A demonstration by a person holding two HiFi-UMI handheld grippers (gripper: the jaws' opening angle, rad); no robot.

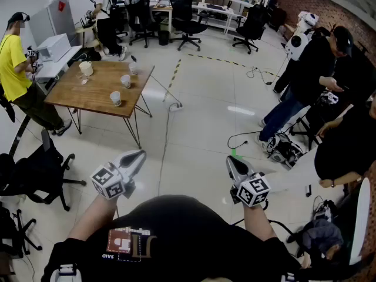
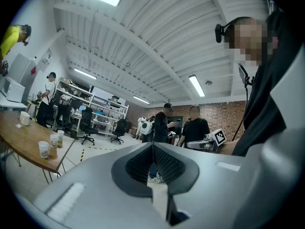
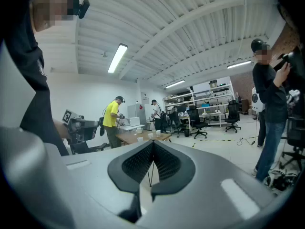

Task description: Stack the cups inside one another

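Cups (image 1: 126, 81) all separate on table (image 1: 97, 91), none stacked yet; L gripper (image 1: 138, 154) & R gripper (image 1: 231, 161) closed, empty, well away.

"SAID" on black shirt (image 1: 176, 228)

Ahead-left of you: brown wooden rectangular table (image 1: 88, 96) | on its right side: three small white paper cups (image 1: 126, 81) in a row, apart | left of them: larger cream cup (image 1: 86, 68) | near you: left gripper (image 1: 140, 153), right gripper (image 1: 231, 160) side by side, well short of the table
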